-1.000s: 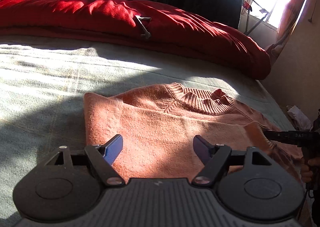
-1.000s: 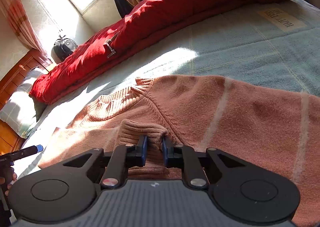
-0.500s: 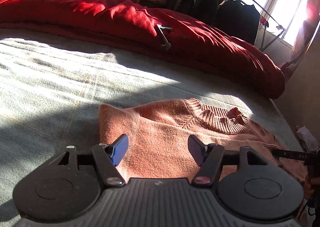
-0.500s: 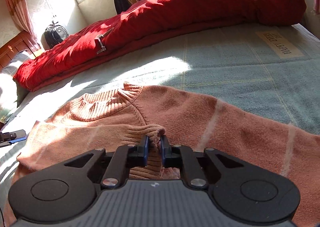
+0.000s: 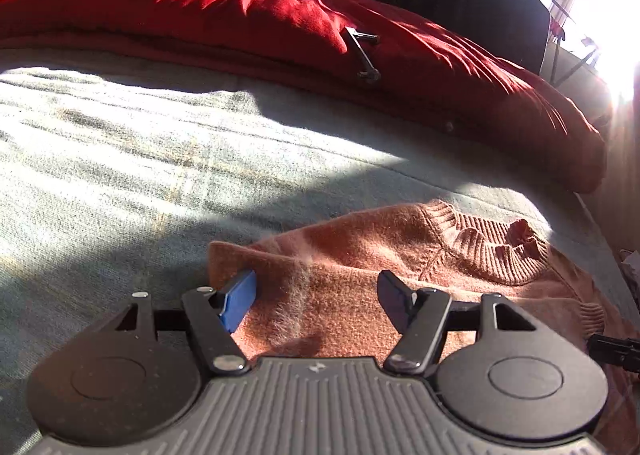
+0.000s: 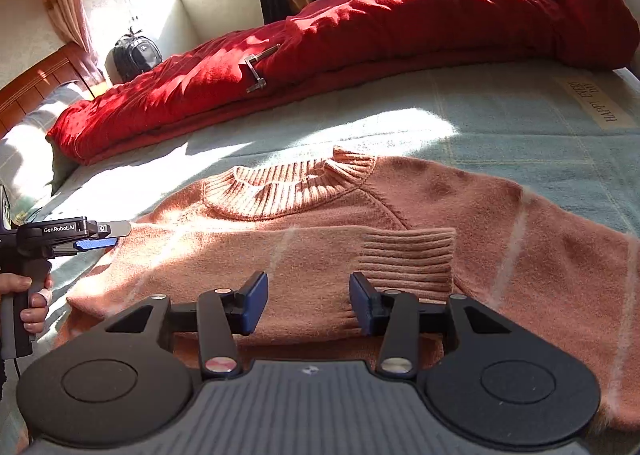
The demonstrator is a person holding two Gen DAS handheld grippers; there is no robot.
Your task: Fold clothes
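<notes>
Bed (image 6: 500, 123); right tongs (image 6: 308, 301) parted over sweater (image 6: 320, 255)

My left wrist view sits low over the bed (image 5: 160, 159), angled down, close on the sweater's (image 5: 360, 255) folded edge. My right wrist view faces likewise, nearer the sleeve cuff (image 6: 408, 259). Both share sweater collar, red duvet (image 6: 400, 35) and window wall.

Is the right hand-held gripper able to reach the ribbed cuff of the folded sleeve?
Probably yes: the ribbed cuff lies uncovered on the salmon-pink knitted sweater, just beyond the open right hand-held gripper.
</notes>
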